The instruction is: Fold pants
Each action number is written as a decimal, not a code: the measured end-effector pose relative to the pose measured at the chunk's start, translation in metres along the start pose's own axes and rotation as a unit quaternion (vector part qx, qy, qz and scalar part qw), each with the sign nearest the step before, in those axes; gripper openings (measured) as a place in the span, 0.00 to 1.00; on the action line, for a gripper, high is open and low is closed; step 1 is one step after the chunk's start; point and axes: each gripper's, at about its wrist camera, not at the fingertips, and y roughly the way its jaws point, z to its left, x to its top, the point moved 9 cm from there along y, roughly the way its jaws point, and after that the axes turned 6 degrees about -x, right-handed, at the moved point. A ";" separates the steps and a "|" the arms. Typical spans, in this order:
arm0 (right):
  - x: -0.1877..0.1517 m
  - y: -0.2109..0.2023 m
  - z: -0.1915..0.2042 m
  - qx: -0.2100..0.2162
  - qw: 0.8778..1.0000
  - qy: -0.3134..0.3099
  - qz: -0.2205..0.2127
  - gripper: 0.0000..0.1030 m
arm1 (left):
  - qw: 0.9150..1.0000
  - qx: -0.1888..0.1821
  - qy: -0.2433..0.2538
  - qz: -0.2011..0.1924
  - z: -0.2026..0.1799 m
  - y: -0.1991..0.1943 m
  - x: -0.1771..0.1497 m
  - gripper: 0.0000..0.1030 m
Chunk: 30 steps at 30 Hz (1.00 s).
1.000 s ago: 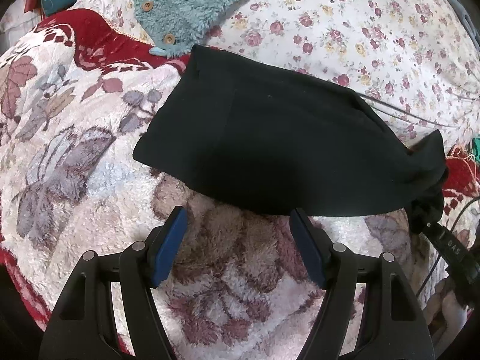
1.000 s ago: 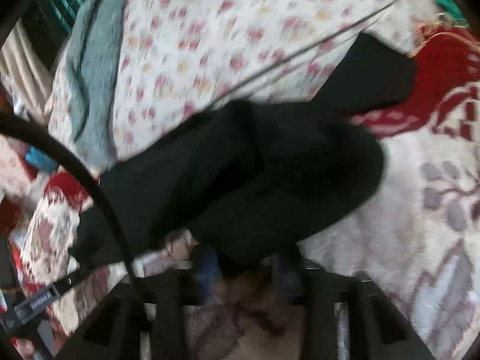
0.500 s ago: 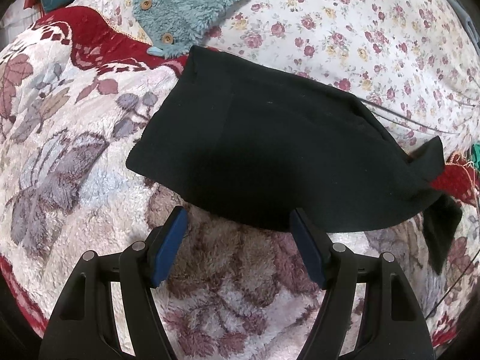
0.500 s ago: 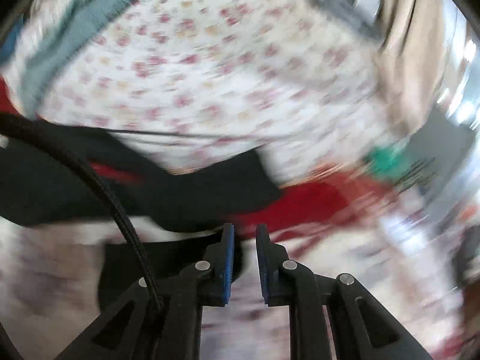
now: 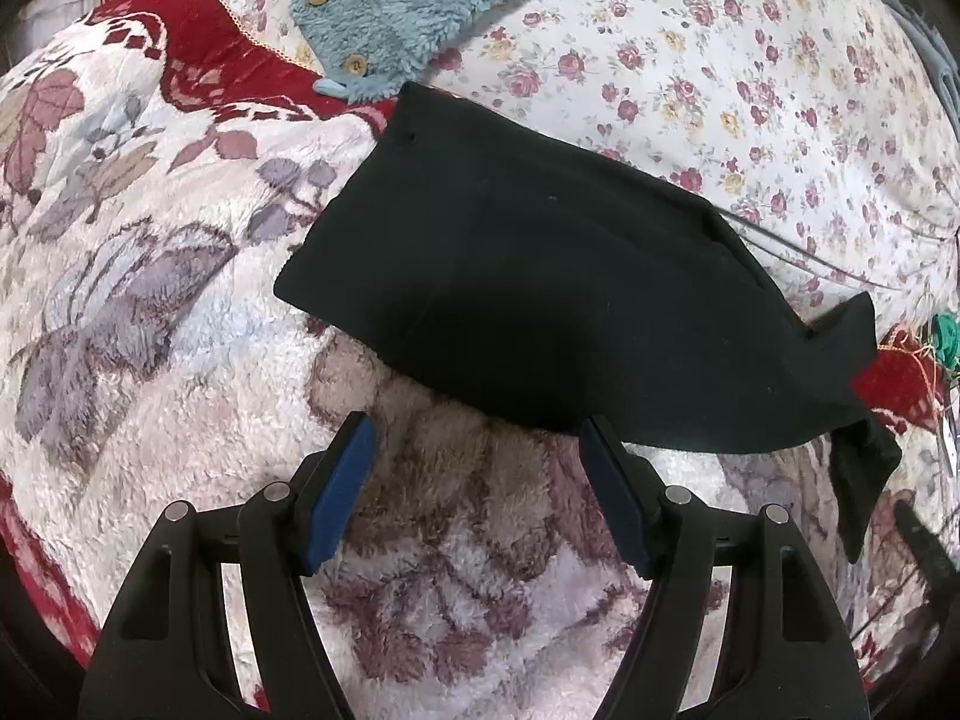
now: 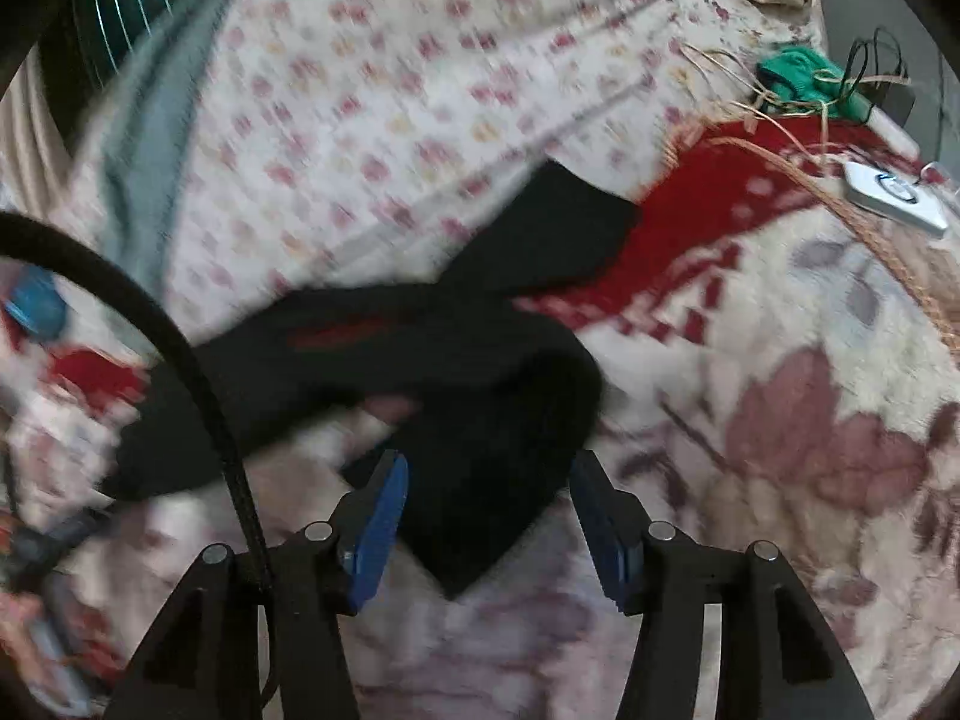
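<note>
Over pants (image 6: pixel 480 480), right hand-held gripper (image 6: pixel 489 480) opening

teal fleece garment (image 5: pixel 420 6), floral sheet (image 5: pixel 750 78), plush blanket (image 5: pixel 150 300)

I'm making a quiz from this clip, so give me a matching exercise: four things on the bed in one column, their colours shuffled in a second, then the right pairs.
Things:
1. pants
2. fleece garment with buttons
3. pads of the left gripper
4. flowered sheet

Colours:
A. white with pink roses
B. black
C. teal
D. blue

Pairs: 1-B, 2-C, 3-D, 4-A
</note>
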 end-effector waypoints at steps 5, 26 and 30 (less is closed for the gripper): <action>-0.017 0.048 -0.006 0.033 0.996 0.051 0.064 0.46 | 1.000 0.000 0.001 -0.009 -0.001 -0.002 -0.004 0.69; 0.053 -0.028 -0.058 -0.069 0.991 -0.008 -0.118 0.50 | 1.000 0.020 -0.015 -0.003 -0.003 0.009 0.005 0.84; 0.023 0.014 -0.014 0.159 0.977 0.138 -0.028 0.50 | 0.999 0.030 -0.033 -0.012 -0.002 0.010 0.008 0.85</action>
